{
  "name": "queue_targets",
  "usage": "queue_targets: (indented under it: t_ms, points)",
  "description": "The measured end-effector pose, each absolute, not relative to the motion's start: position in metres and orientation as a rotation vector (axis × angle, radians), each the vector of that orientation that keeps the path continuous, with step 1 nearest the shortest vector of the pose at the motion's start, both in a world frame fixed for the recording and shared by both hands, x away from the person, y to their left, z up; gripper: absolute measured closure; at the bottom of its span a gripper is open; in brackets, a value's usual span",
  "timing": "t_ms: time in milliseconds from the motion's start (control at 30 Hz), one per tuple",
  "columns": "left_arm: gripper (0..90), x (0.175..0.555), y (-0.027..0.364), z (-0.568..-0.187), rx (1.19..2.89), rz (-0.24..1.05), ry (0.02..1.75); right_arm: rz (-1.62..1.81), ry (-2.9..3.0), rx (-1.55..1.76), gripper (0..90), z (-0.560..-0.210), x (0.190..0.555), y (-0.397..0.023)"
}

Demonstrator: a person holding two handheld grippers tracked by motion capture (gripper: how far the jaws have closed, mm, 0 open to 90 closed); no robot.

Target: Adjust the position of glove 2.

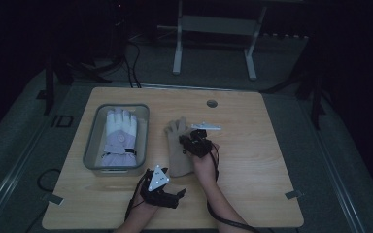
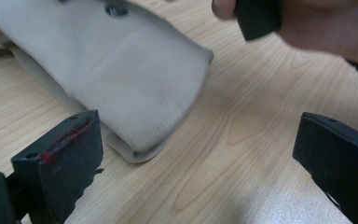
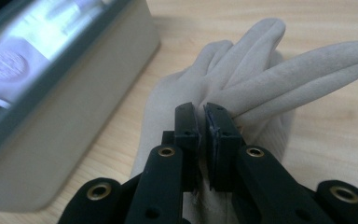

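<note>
A beige glove (image 1: pixel 176 153) lies on the wooden table (image 1: pixel 252 160), fingers pointing away from me. My right gripper (image 1: pixel 194 143) sits low over its right side. In the right gripper view the jaws (image 3: pixel 203 112) are shut, with a pinch of the beige glove (image 3: pixel 251 70) at the finger bases between them. My left gripper (image 1: pixel 174 188) rests near the cuff and stands open. In the left gripper view its wide-apart jaws (image 2: pixel 198 128) flank bare table, with the glove's cuff (image 2: pixel 121 74) just ahead of the left jaw.
A grey bin (image 1: pixel 91 145) at the left holds a white glove (image 1: pixel 120 133); its wall (image 3: pixel 74 126) stands close to the beige glove. A small metal strip (image 1: pixel 206 126) lies beyond the right gripper. A round hole (image 1: pixel 211 103) sits near the table's far edge.
</note>
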State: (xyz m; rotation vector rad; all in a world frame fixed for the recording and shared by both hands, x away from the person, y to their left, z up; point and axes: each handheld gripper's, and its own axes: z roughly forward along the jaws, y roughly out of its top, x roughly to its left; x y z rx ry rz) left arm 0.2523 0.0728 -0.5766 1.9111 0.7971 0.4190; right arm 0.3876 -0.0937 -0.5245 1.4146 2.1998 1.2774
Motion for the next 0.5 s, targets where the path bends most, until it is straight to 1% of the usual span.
queue_targets:
  t_ms: [200, 500]
  points:
    - [1.9, 0.252, 0.073, -0.577, 1.912, 0.419, 0.797, 1.218, 2.221, 1.428, 83.3, -0.539, 0.388, -0.093]
    - [1.9, 0.252, 0.073, -0.577, 1.915, 0.419, 0.798, 1.184, 2.221, 1.45, 82.0, -0.548, 0.392, -0.099]
